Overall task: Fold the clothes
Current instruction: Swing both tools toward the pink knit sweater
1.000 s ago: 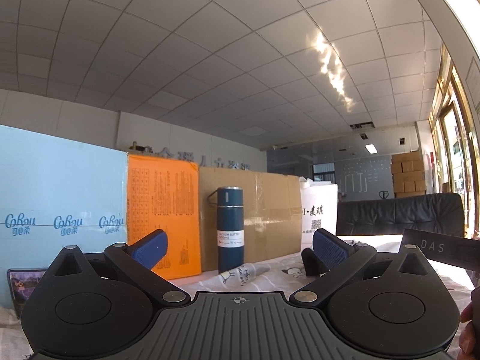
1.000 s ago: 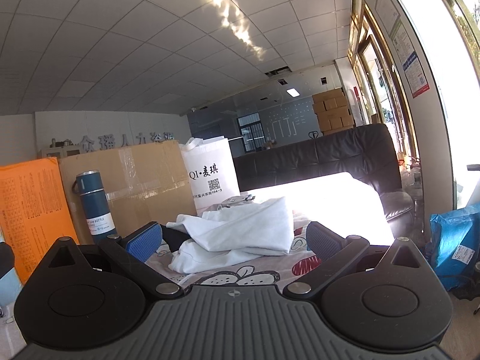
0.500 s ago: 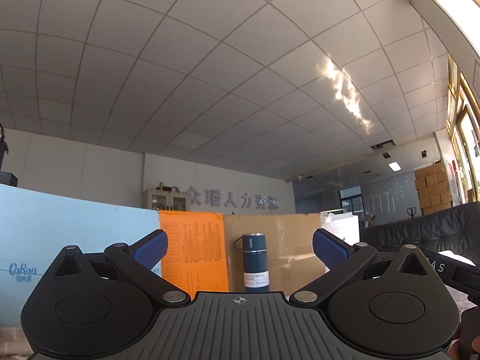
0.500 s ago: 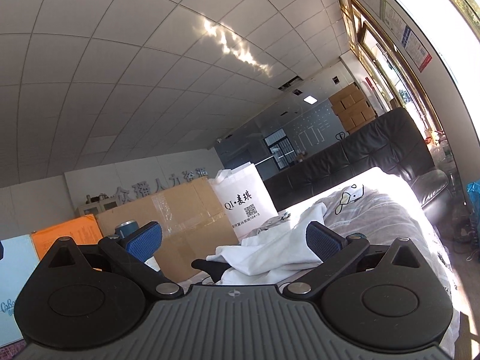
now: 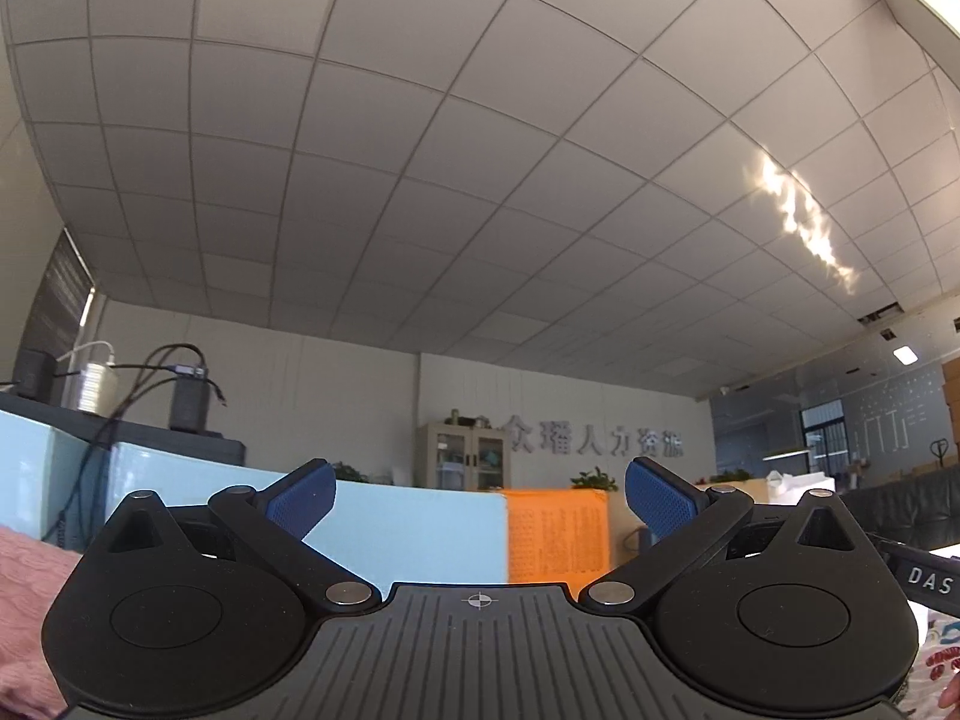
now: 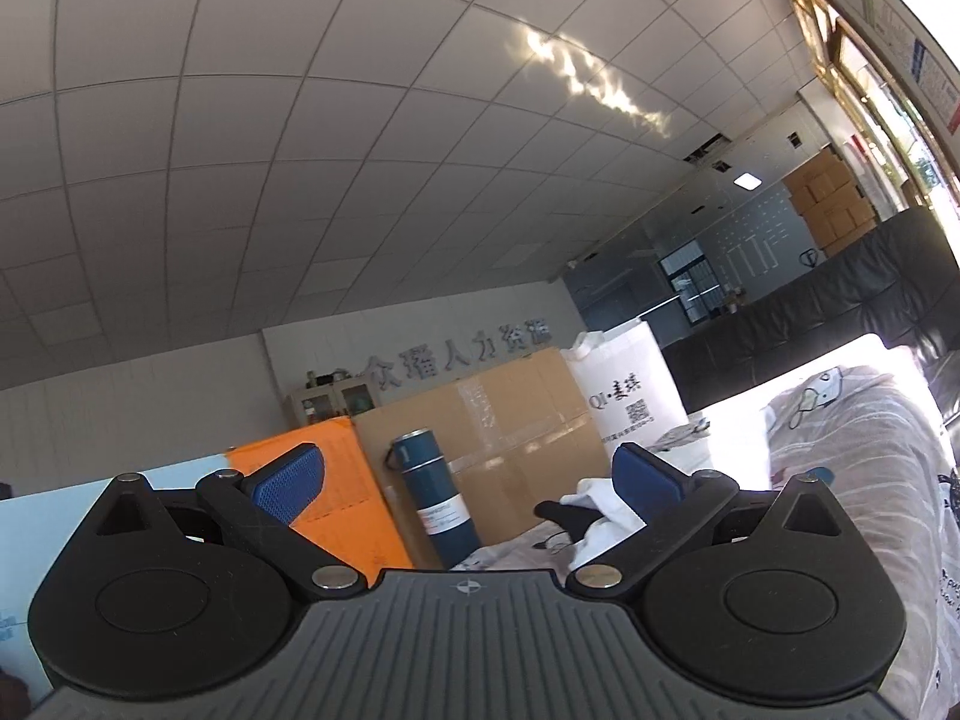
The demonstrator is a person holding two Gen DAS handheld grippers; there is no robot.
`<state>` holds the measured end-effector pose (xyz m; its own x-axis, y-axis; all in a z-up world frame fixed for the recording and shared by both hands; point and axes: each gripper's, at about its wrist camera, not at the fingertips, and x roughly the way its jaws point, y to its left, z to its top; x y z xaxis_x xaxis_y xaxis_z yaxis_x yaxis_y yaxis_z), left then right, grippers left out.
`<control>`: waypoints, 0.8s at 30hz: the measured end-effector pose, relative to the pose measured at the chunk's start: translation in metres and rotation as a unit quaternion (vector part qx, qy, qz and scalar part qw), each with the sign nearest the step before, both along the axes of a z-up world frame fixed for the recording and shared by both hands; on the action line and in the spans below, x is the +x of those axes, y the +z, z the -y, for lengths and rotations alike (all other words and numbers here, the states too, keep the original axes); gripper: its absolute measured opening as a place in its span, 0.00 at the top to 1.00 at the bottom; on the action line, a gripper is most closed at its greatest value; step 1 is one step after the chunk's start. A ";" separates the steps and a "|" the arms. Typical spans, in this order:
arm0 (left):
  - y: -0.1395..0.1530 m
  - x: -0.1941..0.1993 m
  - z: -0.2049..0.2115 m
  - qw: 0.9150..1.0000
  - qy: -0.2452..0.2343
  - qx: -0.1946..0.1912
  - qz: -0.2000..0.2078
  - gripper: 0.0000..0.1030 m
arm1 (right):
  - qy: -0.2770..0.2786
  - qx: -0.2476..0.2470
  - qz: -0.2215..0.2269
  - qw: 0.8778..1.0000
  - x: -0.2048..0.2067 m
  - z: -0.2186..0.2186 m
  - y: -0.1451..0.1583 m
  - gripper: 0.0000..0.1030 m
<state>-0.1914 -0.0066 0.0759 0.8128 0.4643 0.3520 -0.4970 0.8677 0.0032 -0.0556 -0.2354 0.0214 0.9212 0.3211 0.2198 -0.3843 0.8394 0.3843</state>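
The white clothes [image 6: 594,516] lie crumpled on the patterned sheet [image 6: 852,480], just right of the blue flask [image 6: 435,498], with a dark garment [image 6: 561,513] poking out on their flask side. The right gripper [image 6: 468,483] is tipped upward in front of the flask, its blue pads [image 6: 287,486] spread wide with nothing between them. Behind the flask stands a cardboard box [image 6: 498,420], with a white bag [image 6: 627,387] at the box's right and an orange sheet [image 6: 336,486] at its left. The left gripper [image 5: 477,501] also gapes wide and empty, aimed at the ceiling [image 5: 480,150], so no clothes show in its view
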 end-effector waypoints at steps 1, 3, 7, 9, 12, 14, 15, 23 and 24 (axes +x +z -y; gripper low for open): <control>0.002 -0.007 -0.005 1.000 0.013 -0.003 0.005 0.00 | 0.023 -0.005 0.009 1.000 -0.009 -0.005 0.006 0.00; 0.005 -0.023 -0.017 0.999 0.040 -0.009 0.016 0.00 | 0.074 -0.013 0.023 0.997 -0.026 -0.017 0.017 0.00; 0.015 -0.053 -0.047 0.994 0.096 -0.028 0.037 0.00 | 0.180 -0.038 0.036 0.982 -0.054 -0.051 0.042 0.00; 0.023 -0.079 -0.067 0.989 0.127 -0.048 0.057 0.00 | 0.225 -0.053 0.038 0.972 -0.065 -0.072 0.053 0.00; 0.033 -0.112 -0.100 0.979 0.172 -0.074 0.081 0.00 | 0.279 -0.074 0.048 0.956 -0.082 -0.106 0.069 0.00; 0.036 -0.130 -0.126 0.973 0.187 -0.099 0.090 0.00 | 0.306 -0.094 0.062 0.945 -0.093 -0.132 0.077 0.00; 0.036 -0.137 -0.139 0.970 0.191 -0.114 0.095 0.00 | 0.318 -0.105 0.067 0.940 -0.098 -0.145 0.080 0.00; -0.008 -0.182 -0.195 0.949 0.178 -0.226 0.132 0.00 | 0.453 -0.208 0.049 0.865 -0.113 -0.253 0.081 0.00; -0.010 -0.186 -0.198 0.946 0.177 -0.236 0.131 0.00 | 0.469 -0.218 0.048 0.855 -0.117 -0.263 0.080 0.00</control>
